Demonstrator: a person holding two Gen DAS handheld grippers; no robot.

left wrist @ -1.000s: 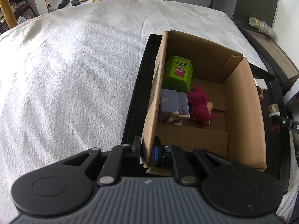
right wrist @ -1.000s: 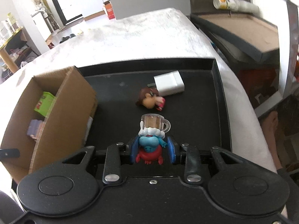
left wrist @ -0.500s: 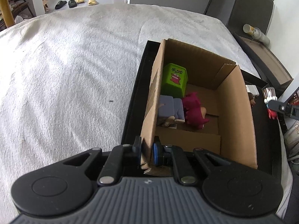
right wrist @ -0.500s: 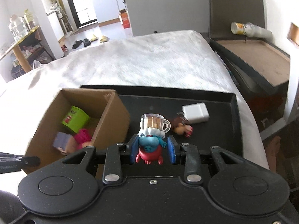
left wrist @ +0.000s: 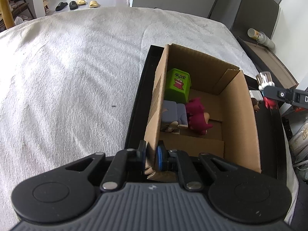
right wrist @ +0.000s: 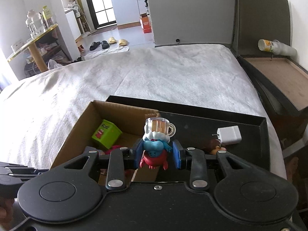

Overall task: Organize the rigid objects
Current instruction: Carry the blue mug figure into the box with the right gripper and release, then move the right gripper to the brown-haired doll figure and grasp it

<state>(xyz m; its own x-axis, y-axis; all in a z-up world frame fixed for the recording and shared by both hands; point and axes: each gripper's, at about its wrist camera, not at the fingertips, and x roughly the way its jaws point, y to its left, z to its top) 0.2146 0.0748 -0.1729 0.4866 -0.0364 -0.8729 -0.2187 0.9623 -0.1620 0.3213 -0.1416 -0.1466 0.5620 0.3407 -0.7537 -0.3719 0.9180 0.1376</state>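
Observation:
An open cardboard box (left wrist: 240,115) stands in a black tray (left wrist: 134,115) on a white bed. Inside lie a green toy bin (left wrist: 178,85), a grey-purple figure (left wrist: 174,113) and a magenta dinosaur (left wrist: 198,116). My left gripper (left wrist: 150,155) is shut on the box's near left wall. My right gripper (right wrist: 157,153) is shut on a blue-and-red figure with a beer mug (right wrist: 156,144) and holds it above the box's right wall (right wrist: 152,113). The figure also shows at the right in the left wrist view (left wrist: 266,88).
A white charger (right wrist: 229,135) and a brown figure (right wrist: 217,149) lie in the tray (right wrist: 263,134) right of the box. A dark bedside cabinet (right wrist: 279,77) with a bottle (right wrist: 277,47) stands at the far right. The white blanket (left wrist: 67,77) spreads to the left.
My right gripper has lifted the mug figure off the tray and carried it left, up over the box's right wall. My left gripper keeps its hold on the box.

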